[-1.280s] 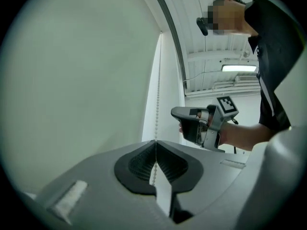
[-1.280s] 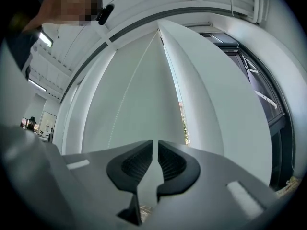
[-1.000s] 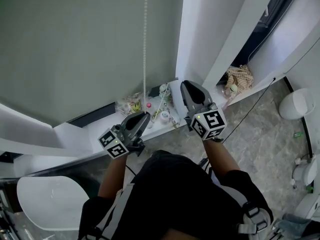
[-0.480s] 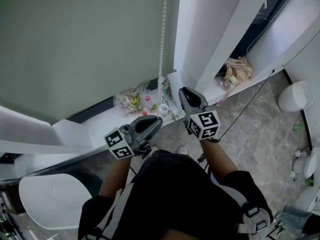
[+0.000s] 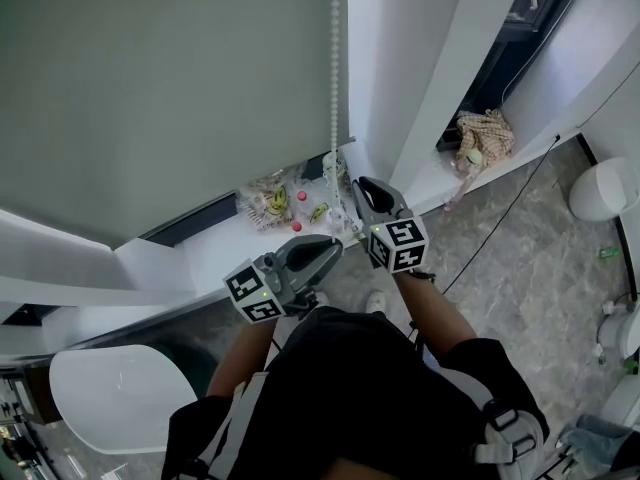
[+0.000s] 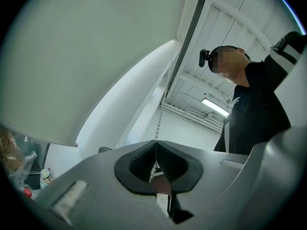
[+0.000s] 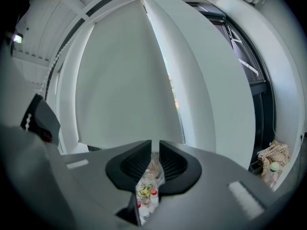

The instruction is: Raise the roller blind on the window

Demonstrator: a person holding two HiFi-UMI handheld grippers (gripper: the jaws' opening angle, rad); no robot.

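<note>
White chair seat point(image 5: 110, 403) is well left of the bead chain point(image 5: 334, 68) and low in the head view. Roller blind point(image 5: 170, 88) is just left of the chain. It is down over most of the window, with its bottom edge a little above the sill point(image 5: 215, 253). A clear bag with a smiley print point(image 5: 272, 201) and small red-capped bottles point(image 5: 297, 225) sit on the sill, just left of the chain's lower end.

Left gripper point(image 5: 336, 247) is under the chain's lower end, tip angled up. Its jaws are clamped tight on the chain, and in its own view the beads run straight up out of the pinched pads.

Right gripper point(image 5: 360, 184) is just right of the chain. Its jaws are a narrow slit apart and have just been opening. Nothing is between them; only the bag and bottles show through the gap.

Cloth bundle point(image 5: 480, 138) lies well right of the chain on the far ledge.
</note>
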